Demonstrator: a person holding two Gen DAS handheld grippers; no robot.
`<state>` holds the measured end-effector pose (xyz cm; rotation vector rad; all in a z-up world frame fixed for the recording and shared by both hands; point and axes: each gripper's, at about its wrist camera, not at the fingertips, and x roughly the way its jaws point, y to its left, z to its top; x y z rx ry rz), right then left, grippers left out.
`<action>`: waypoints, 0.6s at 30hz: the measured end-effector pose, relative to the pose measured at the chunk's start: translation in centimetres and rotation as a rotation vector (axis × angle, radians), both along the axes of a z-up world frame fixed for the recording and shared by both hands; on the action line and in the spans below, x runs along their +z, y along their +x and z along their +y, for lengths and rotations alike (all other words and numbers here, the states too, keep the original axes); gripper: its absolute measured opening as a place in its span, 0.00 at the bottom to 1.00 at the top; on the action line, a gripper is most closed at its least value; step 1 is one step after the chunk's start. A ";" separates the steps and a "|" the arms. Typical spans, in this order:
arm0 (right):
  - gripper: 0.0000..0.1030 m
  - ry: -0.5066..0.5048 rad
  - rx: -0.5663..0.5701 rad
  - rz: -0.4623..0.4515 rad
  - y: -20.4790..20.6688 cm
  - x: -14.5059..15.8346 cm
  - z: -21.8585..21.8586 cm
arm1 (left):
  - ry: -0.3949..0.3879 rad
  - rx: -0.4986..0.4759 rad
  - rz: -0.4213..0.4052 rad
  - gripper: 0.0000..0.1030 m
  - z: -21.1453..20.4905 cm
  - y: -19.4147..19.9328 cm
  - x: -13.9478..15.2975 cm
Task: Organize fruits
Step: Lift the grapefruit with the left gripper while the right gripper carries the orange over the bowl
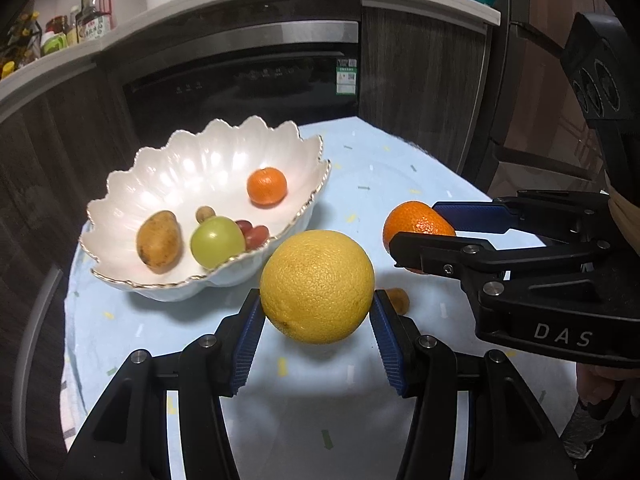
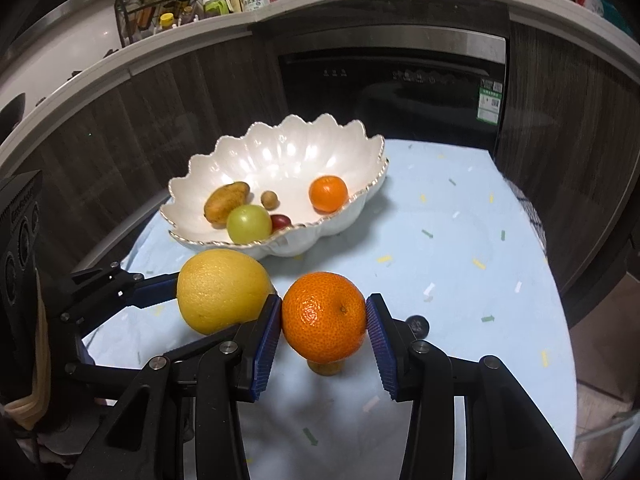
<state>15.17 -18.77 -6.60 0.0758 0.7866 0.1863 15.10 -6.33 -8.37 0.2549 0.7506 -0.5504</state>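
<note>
Left hand-held gripper (image 1: pixel 318 320) is clamping a large yellow citrus fruit (image 1: pixel 317 286) between its blue pads, the fruit hanging clear above the table (image 1: pixel 420 176), which is wearing a pale blue cloth with small coloured flecks. Right hand-held gripper (image 2: pixel 325 326) is pinching an orange mandarin (image 2: pixel 324 316) the same way, also off the cloth; the two held fruits are sitting side by side, nearly touching in the right wrist view. A small brownish fruit (image 2: pixel 326 367) is lying on the cloth directly under the mandarin, mostly hidden by it. Farther back, a white scalloped bowl (image 1: pixel 132 280) with a gold rim is resting on the cloth, holding a second mandarin (image 1: pixel 267 186), a green round fruit (image 1: pixel 217 241), a brown-yellow oblong fruit (image 1: pixel 159 241), a small tan ball (image 1: pixel 205 213) and red grapes (image 1: pixel 254 234). Behind the table, dark cabinets and a black oven door (image 1: pixel 240 80) are standing.
</note>
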 end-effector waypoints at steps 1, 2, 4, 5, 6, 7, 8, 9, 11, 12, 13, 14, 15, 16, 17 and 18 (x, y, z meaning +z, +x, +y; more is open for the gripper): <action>0.43 0.000 0.001 -0.005 -0.1 0.3 0.1 | -0.001 0.004 -0.007 0.51 0.1 -0.1 0.3; 0.43 -0.002 0.002 -0.010 -0.2 0.5 0.2 | -0.003 0.007 -0.011 0.51 0.3 -0.1 0.5; 0.43 -0.006 0.006 -0.023 -0.3 1.2 0.5 | -0.007 0.012 -0.019 0.51 0.6 -0.2 1.1; 0.43 -0.008 0.007 -0.029 -0.4 1.5 0.6 | -0.007 0.018 -0.027 0.51 0.8 -0.2 1.5; 0.43 -0.009 0.008 -0.035 -0.4 1.8 0.8 | -0.008 0.022 -0.032 0.51 1.0 -0.3 1.8; 0.43 -0.011 0.010 -0.042 -0.4 2.1 0.9 | -0.011 0.025 -0.037 0.51 1.2 -0.3 2.1; 0.43 -0.011 0.012 -0.049 -0.4 2.5 1.1 | -0.014 0.030 -0.043 0.51 1.4 -0.3 2.4; 0.43 -0.011 0.013 -0.055 -0.4 2.8 1.3 | -0.014 0.034 -0.049 0.51 1.6 -0.2 2.7; 0.43 -0.013 0.018 -0.069 -0.3 3.5 1.7 | -0.019 0.043 -0.058 0.51 2.0 -0.2 3.3; 0.43 -0.013 0.021 -0.074 -0.3 3.7 1.8 | -0.020 0.047 -0.063 0.51 2.2 -0.2 3.5; 0.43 -0.014 0.023 -0.080 -0.3 4.0 2.0 | -0.021 0.052 -0.068 0.51 2.4 -0.2 3.8; 0.43 -0.014 0.026 -0.085 -0.2 4.3 2.2 | -0.022 0.055 -0.073 0.51 2.6 -0.1 4.0; 0.43 -0.016 0.030 -0.089 -0.2 4.5 2.3 | -0.024 0.059 -0.077 0.51 2.8 -0.1 4.3; 0.43 -0.017 0.032 -0.093 -0.1 4.7 2.5 | -0.025 0.064 -0.081 0.51 3.1 0.0 4.5; 0.43 -0.019 0.034 -0.099 0.0 5.0 2.6 | -0.026 0.070 -0.084 0.51 3.3 0.2 4.7; 0.43 -0.019 0.035 -0.102 0.0 5.2 2.7 | -0.027 0.074 -0.085 0.51 3.4 0.3 4.8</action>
